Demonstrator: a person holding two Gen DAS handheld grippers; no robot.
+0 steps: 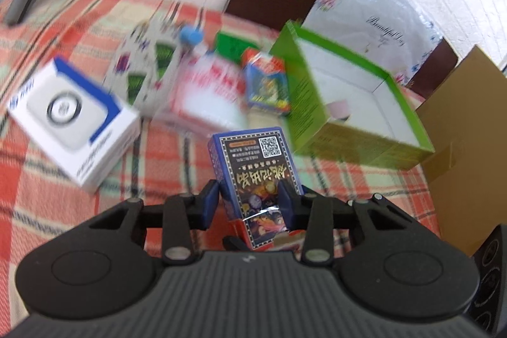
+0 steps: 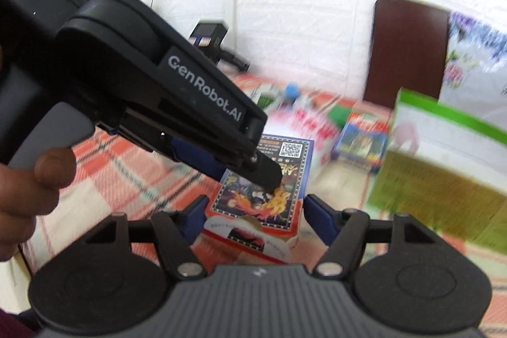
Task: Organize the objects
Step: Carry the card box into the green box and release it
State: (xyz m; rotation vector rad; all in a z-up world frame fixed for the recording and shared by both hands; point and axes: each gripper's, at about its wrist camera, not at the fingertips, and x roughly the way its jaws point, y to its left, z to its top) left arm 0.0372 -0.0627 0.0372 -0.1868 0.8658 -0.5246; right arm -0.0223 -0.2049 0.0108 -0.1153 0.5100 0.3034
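My left gripper (image 1: 250, 195) is shut on a dark blue card box (image 1: 256, 167) with a QR code and holds it above the checked cloth. In the right wrist view the same card box (image 2: 269, 179) sits between my right gripper's (image 2: 253, 208) open fingers, which stand apart on either side of it; the left gripper's body (image 2: 177, 91) reaches in from the upper left and clamps the box. An open green-rimmed box (image 1: 355, 103) with a white inside stands to the right; it also shows in the right wrist view (image 2: 443, 160).
A white and blue device box (image 1: 76, 119) lies at left. Several packs lie at the back: a white patterned pack (image 1: 149, 65), a red and white pack (image 1: 206, 91), a blue and red card pack (image 1: 269, 84). A brown carton (image 1: 465, 144) stands at right.
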